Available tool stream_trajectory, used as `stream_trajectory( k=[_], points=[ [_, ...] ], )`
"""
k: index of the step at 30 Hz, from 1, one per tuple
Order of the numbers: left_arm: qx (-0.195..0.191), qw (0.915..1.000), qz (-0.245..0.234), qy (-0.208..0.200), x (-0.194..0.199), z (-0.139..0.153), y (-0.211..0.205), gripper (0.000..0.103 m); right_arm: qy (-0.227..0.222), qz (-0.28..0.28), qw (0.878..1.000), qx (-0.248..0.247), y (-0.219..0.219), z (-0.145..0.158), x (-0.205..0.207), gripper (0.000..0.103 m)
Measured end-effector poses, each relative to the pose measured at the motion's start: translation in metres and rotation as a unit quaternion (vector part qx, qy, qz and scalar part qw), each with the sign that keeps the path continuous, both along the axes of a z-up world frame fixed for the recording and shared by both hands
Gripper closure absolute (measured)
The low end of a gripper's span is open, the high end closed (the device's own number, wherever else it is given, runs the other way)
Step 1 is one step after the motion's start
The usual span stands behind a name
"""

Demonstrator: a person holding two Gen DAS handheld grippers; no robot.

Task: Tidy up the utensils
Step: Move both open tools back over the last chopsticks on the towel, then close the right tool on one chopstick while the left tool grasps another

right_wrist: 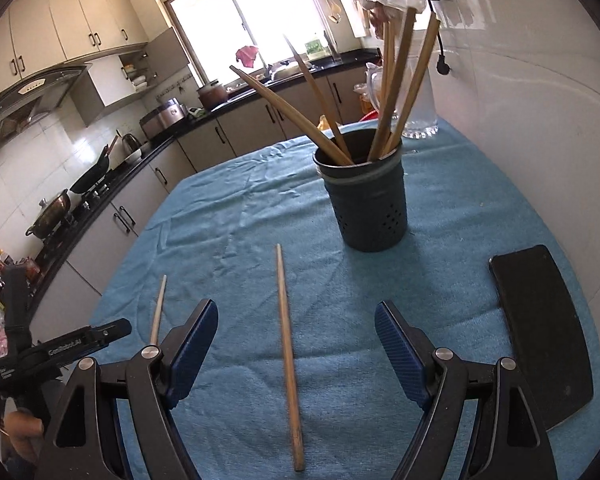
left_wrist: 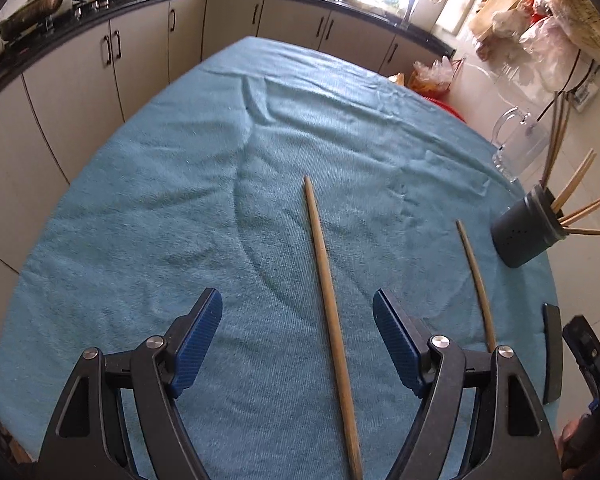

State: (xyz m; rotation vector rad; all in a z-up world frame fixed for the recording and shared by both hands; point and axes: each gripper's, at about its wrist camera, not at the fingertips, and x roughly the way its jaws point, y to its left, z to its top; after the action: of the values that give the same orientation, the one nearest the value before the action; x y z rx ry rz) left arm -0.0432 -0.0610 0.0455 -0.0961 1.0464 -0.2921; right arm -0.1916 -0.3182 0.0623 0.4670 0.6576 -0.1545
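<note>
Two wooden chopsticks lie on the blue towel (left_wrist: 180, 200). In the left wrist view one chopstick (left_wrist: 328, 304) lies between the open fingers of my left gripper (left_wrist: 298, 344); the second chopstick (left_wrist: 476, 284) lies to its right. In the right wrist view that second chopstick (right_wrist: 288, 360) lies between the open fingers of my right gripper (right_wrist: 296, 352), and the other chopstick (right_wrist: 158, 308) lies to the left. A dark perforated utensil holder (right_wrist: 366, 204) stands upright ahead, holding several chopsticks; it also shows in the left wrist view (left_wrist: 526, 234). Both grippers are empty.
A black phone-like slab (right_wrist: 544, 328) lies on the towel at the right edge. A clear glass mug (left_wrist: 516, 144) stands behind the holder. Kitchen cabinets and a counter with a stove and pans (left_wrist: 32, 12) run along the left and back. A white wall is on the right.
</note>
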Motion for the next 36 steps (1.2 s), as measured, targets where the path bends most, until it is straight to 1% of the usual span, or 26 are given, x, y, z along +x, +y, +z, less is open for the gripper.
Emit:
stream_trajectory(
  k=[3,5,6,7,8,9,10,11,12,14,15,17,18,20,25,26,27,28,30,31,33,34,36],
  points=[
    [0.003,0.9997,-0.006,0.022,0.013,-0.010,-0.009,0.028,0.003,0.000,1.000,0.001,-0.001,0.000,0.001,0.018],
    [0.018,0.9993,-0.013,0.030,0.021,-0.016,-0.018,0.044,0.002,0.002,1.000,0.002,-0.001,-0.001,0.001,0.018],
    [0.027,0.9989,-0.020,0.032,0.025,-0.019,-0.024,0.045,0.002,0.002,1.000,0.002,-0.001,-0.001,0.001,0.018],
    [0.039,0.9987,-0.023,0.023,0.027,-0.018,-0.028,0.047,0.003,0.003,1.000,0.001,0.000,-0.001,0.001,0.019],
    [0.059,0.9980,-0.020,0.015,0.031,-0.018,-0.034,0.057,0.003,0.003,1.000,0.000,-0.001,-0.001,0.001,0.019],
    [0.070,0.9972,-0.018,0.015,0.035,-0.019,-0.038,0.061,0.003,0.003,1.000,0.000,-0.001,-0.001,0.002,0.019],
    [0.076,0.9968,-0.021,0.014,0.039,-0.019,-0.041,0.063,0.004,0.004,1.000,-0.001,-0.001,0.000,0.002,0.019],
    [0.081,0.9963,-0.025,0.012,0.043,-0.019,-0.045,0.067,0.005,0.005,1.000,-0.003,-0.001,0.000,0.002,0.021],
    [0.095,0.9952,-0.023,0.008,0.047,-0.020,-0.047,0.071,0.008,0.007,1.000,-0.003,-0.001,0.001,0.003,0.021],
    [0.114,0.9933,-0.023,0.003,0.050,-0.020,-0.049,0.082,0.012,0.014,1.000,0.000,-0.001,0.001,0.008,0.024],
    [0.111,0.9936,-0.021,0.004,0.050,-0.020,-0.046,0.084,0.015,0.018,1.000,0.002,0.000,0.001,0.009,0.026],
    [0.108,0.9937,-0.028,0.006,0.047,-0.018,-0.040,0.090,0.030,0.033,0.999,0.007,0.000,0.000,0.021,0.033],
    [0.107,0.9938,-0.030,0.006,0.045,-0.018,-0.036,0.091,0.037,0.038,0.999,0.008,0.001,-0.001,0.027,0.034],
    [0.101,0.9943,-0.033,0.005,0.038,-0.017,-0.024,0.092,0.056,0.049,0.997,0.005,0.003,-0.004,0.040,0.042],
    [0.096,0.9943,-0.045,0.011,0.028,-0.017,-0.011,0.092,0.118,0.089,0.989,-0.006,0.015,-0.021,0.083,0.057],
    [0.093,0.9945,-0.046,0.011,0.028,-0.017,-0.010,0.092,0.129,0.092,0.987,-0.006,0.016,-0.024,0.093,0.058],
    [0.095,0.9944,-0.046,0.011,0.028,-0.017,-0.010,0.092,0.140,0.095,0.986,-0.008,0.017,-0.029,0.101,0.060],
    [0.097,0.9941,-0.047,0.010,0.028,-0.018,-0.010,0.092,0.149,0.094,0.984,-0.010,0.017,-0.032,0.108,0.068],
    [0.104,0.9933,-0.049,0.008,0.027,-0.017,-0.009,0.092,0.167,0.094,0.981,-0.017,0.016,-0.038,0.122,0.070],
    [0.106,0.9931,-0.049,0.008,0.027,-0.017,-0.011,0.092,0.179,0.095,0.979,-0.023,0.017,-0.041,0.130,0.074],
    [0.111,0.9925,-0.051,0.004,0.026,-0.018,-0.014,0.092,0.195,0.094,0.976,-0.025,0.016,-0.048,0.141,0.074],
    [0.111,0.9926,-0.049,0.002,0.026,-0.018,-0.015,0.092,0.205,0.097,0.974,-0.025,0.016,-0.052,0.145,0.076],
    [0.100,0.9939,-0.047,0.000,0.026,-0.017,-0.015,0.092,0.206,0.094,0.973,-0.032,0.017,-0.054,0.148,0.081]
  ],
)
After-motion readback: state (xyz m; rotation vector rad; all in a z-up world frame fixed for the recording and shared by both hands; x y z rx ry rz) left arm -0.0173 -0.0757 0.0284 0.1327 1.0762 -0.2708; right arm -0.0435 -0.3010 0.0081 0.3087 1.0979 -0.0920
